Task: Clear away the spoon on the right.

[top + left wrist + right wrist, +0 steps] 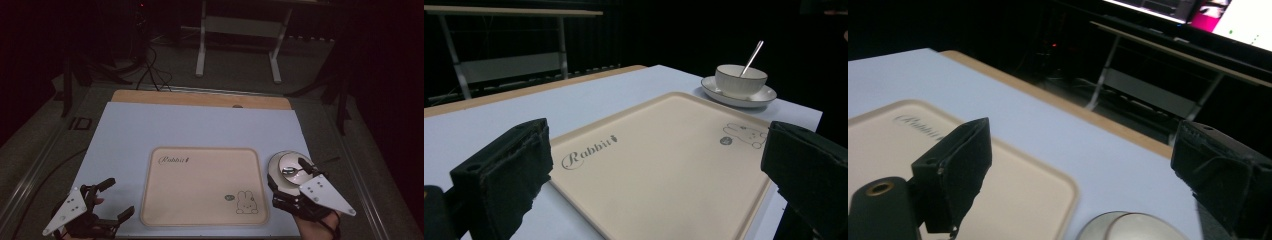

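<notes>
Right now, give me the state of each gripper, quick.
Left gripper: open, holding nothing, beside the tray.
Right gripper: open, holding nothing, at the near edge of the saucer with the bowl.

A cream tray (pixel 200 192) with a rabbit drawing lies on a pale-blue table (pixel 150 130); the bowl (pixel 741 80) is white.

A beige tray (pixel 202 185) lies mid-surface. The right gripper (pixel 292 182), fingers apart, sits at the bowl (pixel 289 167); the left gripper (pixel 117 199) gapes beside the tray's left edge.
</notes>
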Tool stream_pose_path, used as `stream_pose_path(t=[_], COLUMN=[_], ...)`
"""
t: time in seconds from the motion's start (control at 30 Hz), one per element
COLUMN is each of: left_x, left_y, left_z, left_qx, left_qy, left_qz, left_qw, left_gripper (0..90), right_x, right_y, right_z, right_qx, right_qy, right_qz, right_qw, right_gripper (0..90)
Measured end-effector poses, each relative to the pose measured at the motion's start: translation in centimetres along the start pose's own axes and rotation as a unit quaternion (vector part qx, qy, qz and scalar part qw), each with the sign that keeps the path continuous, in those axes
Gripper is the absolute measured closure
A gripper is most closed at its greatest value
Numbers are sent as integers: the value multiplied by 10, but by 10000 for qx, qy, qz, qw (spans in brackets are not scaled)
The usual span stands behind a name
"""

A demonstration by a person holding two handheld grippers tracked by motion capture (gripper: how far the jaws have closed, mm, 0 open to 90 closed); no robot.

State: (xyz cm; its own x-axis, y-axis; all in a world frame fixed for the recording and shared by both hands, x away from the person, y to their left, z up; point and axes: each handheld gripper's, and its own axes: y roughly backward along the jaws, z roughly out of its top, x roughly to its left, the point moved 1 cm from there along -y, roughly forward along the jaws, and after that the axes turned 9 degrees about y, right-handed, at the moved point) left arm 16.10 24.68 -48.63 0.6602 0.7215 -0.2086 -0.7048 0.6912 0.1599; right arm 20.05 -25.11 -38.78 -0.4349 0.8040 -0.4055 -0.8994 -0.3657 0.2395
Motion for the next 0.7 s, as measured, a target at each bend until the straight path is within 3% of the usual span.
stream_pose_path(t=[0.3,0.47,0.7], left_x=[-1,0,-2], left_y=[0,0,-1], left_z=[0,0,0], left_qx=[-1,3,18], left_qy=[-17,-18,-44], left_qz=[-16,-13,-28], left_qw=[10000,10000,10000], left_gripper=[0,0,0], right_x=[-43,-59,-91], right_y=[6,11,17], right_z=[0,-2,-18], right_qx=[-53,-85,124], right_qy=[-319,-424,-741], right_qz=[-358,-500,-663], right_qw=[9988,9978,9950], right_gripper=[110,114,130])
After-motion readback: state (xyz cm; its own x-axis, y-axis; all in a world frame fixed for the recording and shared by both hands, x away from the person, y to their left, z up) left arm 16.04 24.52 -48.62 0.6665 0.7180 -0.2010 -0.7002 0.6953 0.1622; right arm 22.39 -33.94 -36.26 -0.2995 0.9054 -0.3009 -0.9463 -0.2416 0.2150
